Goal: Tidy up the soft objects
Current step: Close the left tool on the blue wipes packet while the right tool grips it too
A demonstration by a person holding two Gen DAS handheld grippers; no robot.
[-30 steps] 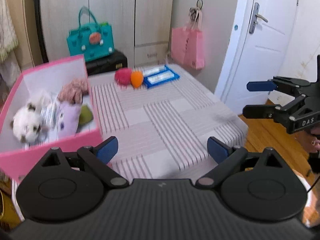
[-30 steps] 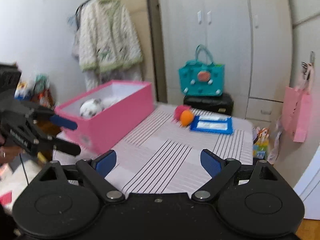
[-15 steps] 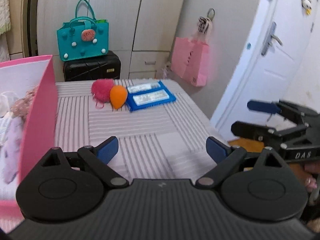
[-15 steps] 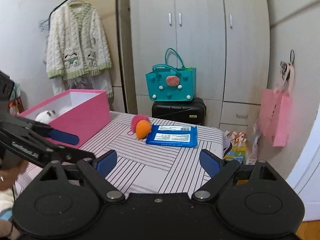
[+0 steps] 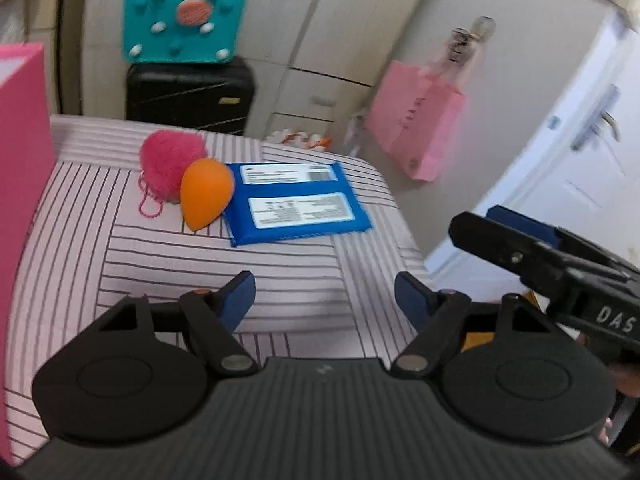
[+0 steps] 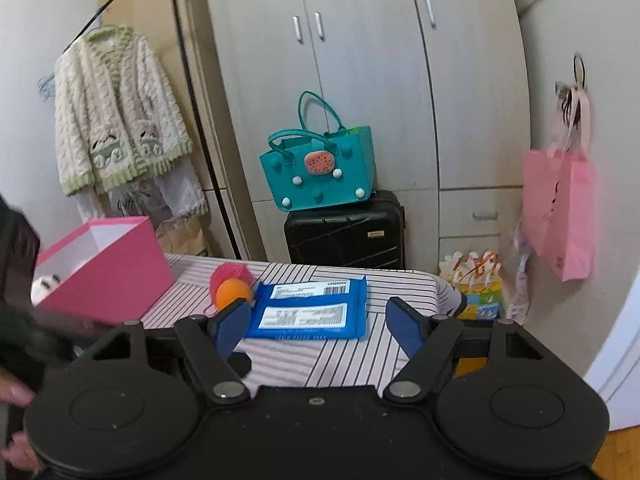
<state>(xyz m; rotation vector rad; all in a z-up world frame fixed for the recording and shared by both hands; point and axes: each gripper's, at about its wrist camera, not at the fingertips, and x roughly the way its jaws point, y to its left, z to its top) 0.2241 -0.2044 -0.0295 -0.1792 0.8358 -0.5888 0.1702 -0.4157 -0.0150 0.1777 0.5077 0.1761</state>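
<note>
Pink fluffy pompom [image 5: 171, 162] and orange egg-shaped sponge [image 5: 206, 192] sit touching each other at the far part of the counter [image 5: 160, 256] — the sponge in front, tip pointing toward me. Just beside the sponge, on its right, lies a blue wipes packet [image 5: 294, 204] flat, two white labels up. The counter wears a pale cloth with dark stripes.

Pink box [image 6: 106, 268] stands at the left edge of the counter, open top; something white and furry shows inside it in the right wrist view, too small to identify.

My left tongs [image 5: 324, 294] hang over the near striped cloth, well short of the three items — jaws apart and closing, nothing between them. My right tongs [image 6: 318, 322] point at the blue packet from the near side, jaws likewise apart and closing on nothing.

Beyond the counter: black suitcase [image 6: 346, 230] with a teal bag [image 6: 320, 174] on top, wardrobe [image 6: 360, 80] behind, pink tote [image 6: 560, 208] hanging on the wall.
</note>
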